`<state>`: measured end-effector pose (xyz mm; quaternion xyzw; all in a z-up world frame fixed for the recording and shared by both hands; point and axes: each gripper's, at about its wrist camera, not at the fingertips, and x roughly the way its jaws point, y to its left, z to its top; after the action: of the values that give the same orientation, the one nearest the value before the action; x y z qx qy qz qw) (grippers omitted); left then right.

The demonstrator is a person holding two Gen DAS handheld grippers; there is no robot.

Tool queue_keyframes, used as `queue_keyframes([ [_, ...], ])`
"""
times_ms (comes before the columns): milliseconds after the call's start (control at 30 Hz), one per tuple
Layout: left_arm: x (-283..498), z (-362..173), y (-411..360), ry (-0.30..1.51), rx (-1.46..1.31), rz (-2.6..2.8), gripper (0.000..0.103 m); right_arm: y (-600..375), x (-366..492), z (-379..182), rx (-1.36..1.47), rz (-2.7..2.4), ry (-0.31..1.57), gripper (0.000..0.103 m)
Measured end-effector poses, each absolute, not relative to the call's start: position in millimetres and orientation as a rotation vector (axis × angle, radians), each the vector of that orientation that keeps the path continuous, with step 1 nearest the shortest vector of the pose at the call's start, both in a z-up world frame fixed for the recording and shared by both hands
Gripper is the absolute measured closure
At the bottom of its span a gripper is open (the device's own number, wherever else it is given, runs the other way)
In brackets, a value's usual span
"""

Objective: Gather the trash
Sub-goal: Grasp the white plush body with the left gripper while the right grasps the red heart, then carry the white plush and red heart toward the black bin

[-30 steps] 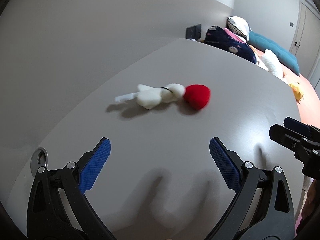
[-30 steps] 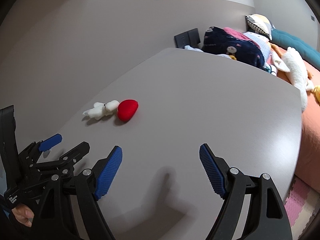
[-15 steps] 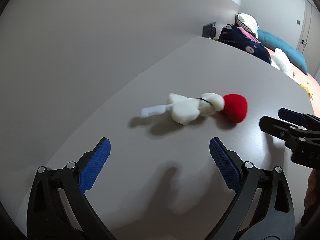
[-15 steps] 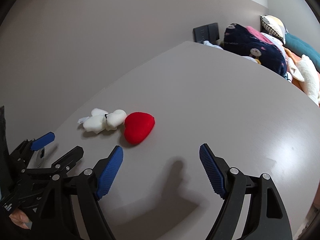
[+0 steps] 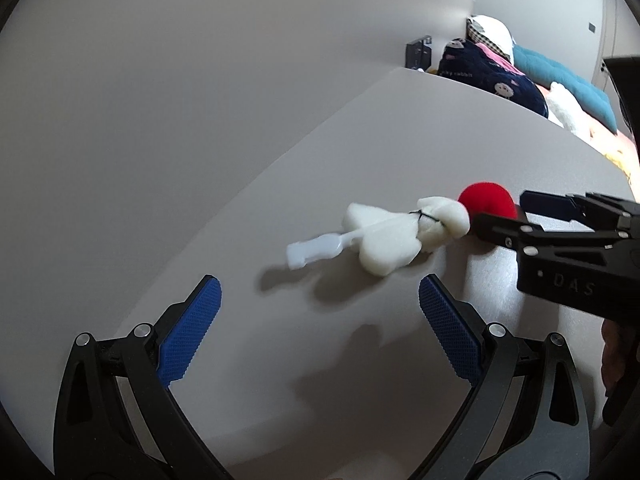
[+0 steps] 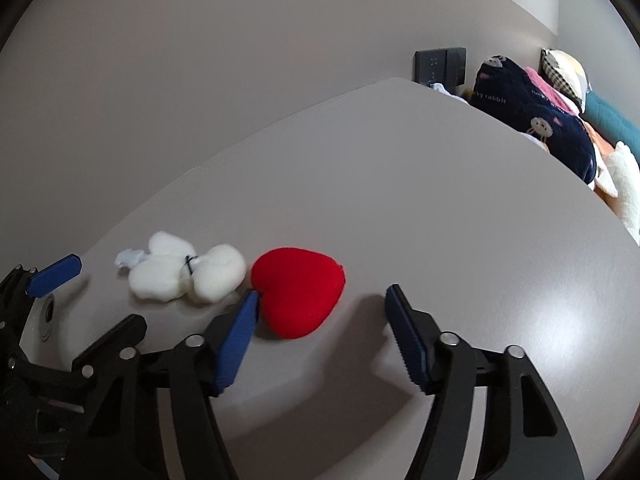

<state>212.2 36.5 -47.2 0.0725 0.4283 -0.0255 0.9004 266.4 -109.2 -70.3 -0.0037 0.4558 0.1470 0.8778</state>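
Observation:
A red plush heart [image 6: 298, 296] lies on the grey table [image 6: 440, 220], touching a white fluffy piece [image 6: 188, 272] tied with a black thread. A white plastic tab [image 5: 316, 250] sticks out of the white piece [image 5: 400, 236]. My right gripper [image 6: 323, 294] straddles the heart's near end; its jaws are closing. The left pad is at the heart's edge and the right pad stands apart from it. My left gripper [image 5: 320, 292] is open and holds nothing, just short of the white piece. The left wrist view shows the right gripper [image 5: 500, 212] at the heart [image 5: 488, 204].
A round metal grommet [image 6: 48, 314] sits in the table near the left gripper [image 6: 92, 300]. Past the table's far edge is a bed with a navy blanket [image 6: 532, 120], pillows and a cream plush toy [image 6: 624, 184]. A black wall socket [image 6: 440, 66] is on the wall.
Both grippers have come closer to the toy. The right gripper has dropped over the red heart and its jaws have narrowed around it. The left gripper's jaws stay wide.

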Motion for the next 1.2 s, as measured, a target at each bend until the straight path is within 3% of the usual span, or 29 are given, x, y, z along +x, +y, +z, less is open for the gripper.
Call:
queue_keyframes([
  [100,218,-48,30,0.883,0.167,-0.065,0.007,-113,270,-70,-0.015,0.304,0.946,0.058],
  [567,253,-61,7,0.888,0.238,-0.125,0.007,-137,275,-67,0.070,0.323,0.931,0.058],
  [667,256,-63,4,0.889,0.237,-0.148,0.025,-138,274,-67,0.083,0.332,0.931,0.058],
  [733,256,-62,4,0.890,0.216,-0.161,0.043,-139,272,-66,0.086,0.337,0.931,0.058],
  [833,255,-61,6,0.896,0.192,-0.174,0.060,-141,270,-65,0.088,0.341,0.926,0.058],
  [1033,245,-59,2,0.875,0.214,-0.137,0.077,-146,262,-59,0.081,0.333,0.916,0.058],
  [1200,237,-50,0,0.873,0.176,-0.132,0.081,-154,248,-48,0.076,0.336,0.908,0.058],
])
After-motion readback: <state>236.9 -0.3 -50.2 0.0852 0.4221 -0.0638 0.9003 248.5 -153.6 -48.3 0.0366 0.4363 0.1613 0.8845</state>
